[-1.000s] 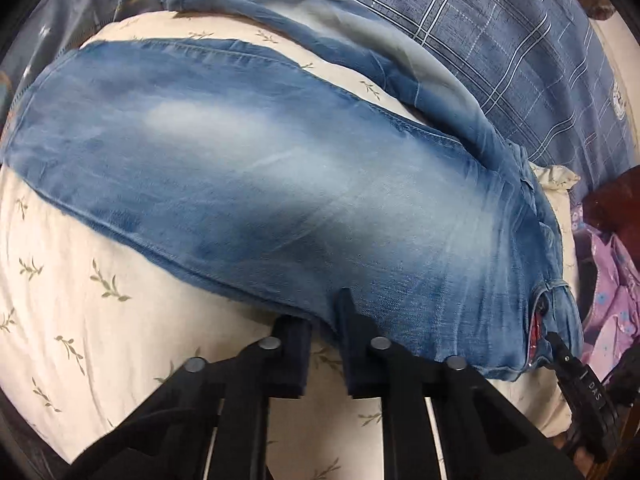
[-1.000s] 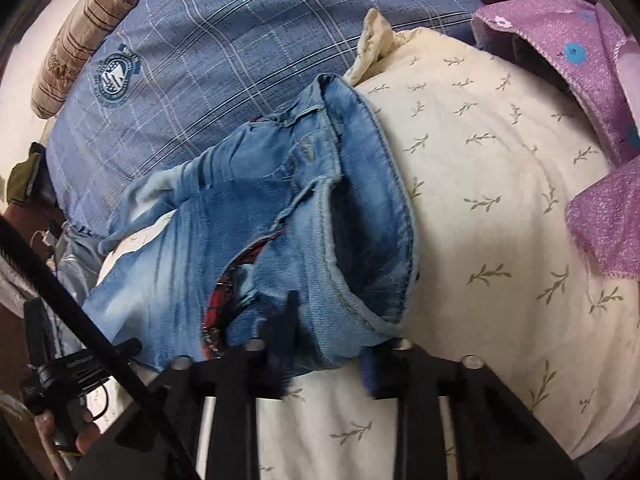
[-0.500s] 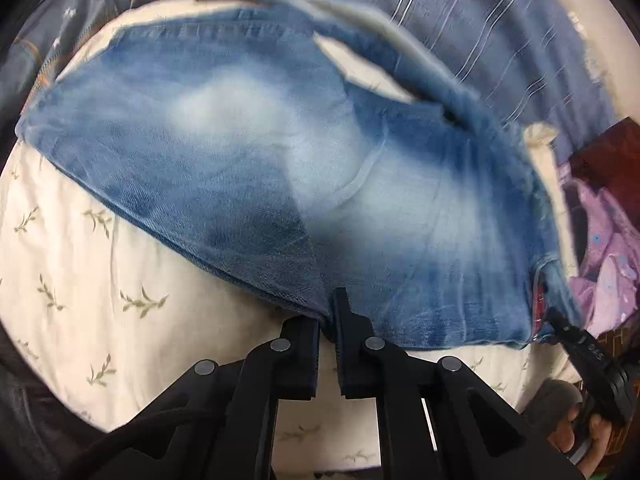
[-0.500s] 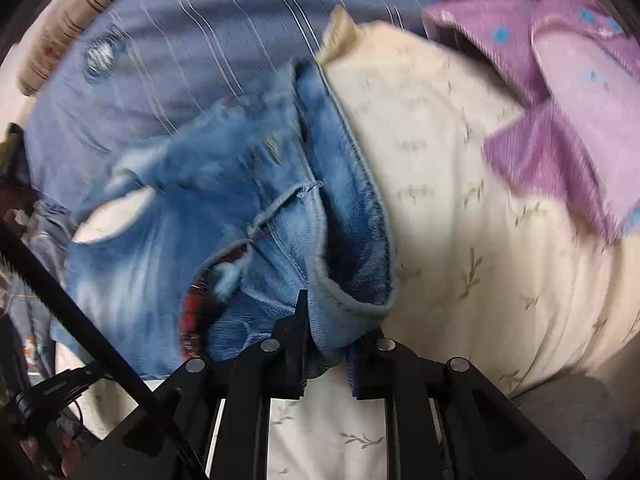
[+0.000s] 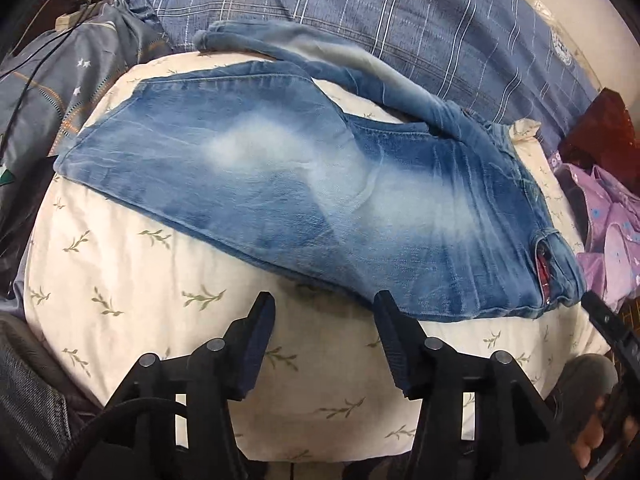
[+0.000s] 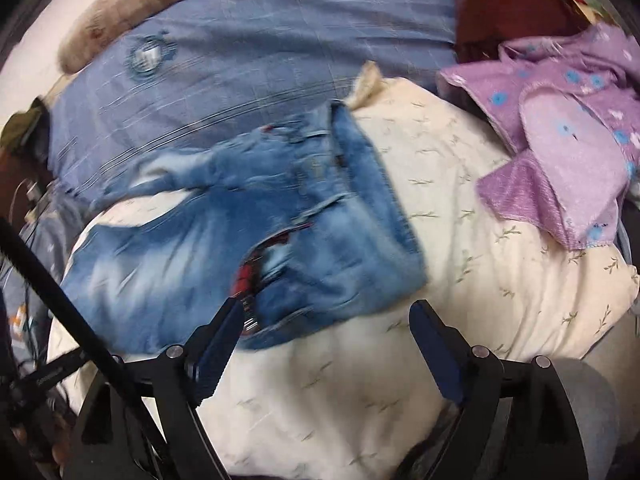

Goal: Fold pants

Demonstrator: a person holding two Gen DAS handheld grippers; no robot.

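Faded blue jeans (image 5: pixel 304 200) lie flat across a cream leaf-print cushion (image 5: pixel 132 280), waist to the right, one leg trailing back toward the blue checked cover. My left gripper (image 5: pixel 324 308) is open and empty, just in front of the jeans' near edge. In the right wrist view the jeans (image 6: pixel 224 248) show their waistband and red inner lining, blurred by motion. My right gripper (image 6: pixel 324 316) is open and empty, just in front of the waist end.
A blue checked cover (image 5: pixel 400 20) lies behind the cushion. A purple flowered cloth (image 6: pixel 560 140) lies at the right. A grey star-print fabric (image 5: pixel 60 88) with cables sits at the left. A dark red object (image 6: pixel 512 4) is at the back right.
Both grippers have opened and let go of the jeans' near edge, then pulled back. The jeans now lie flatter on the cushion.
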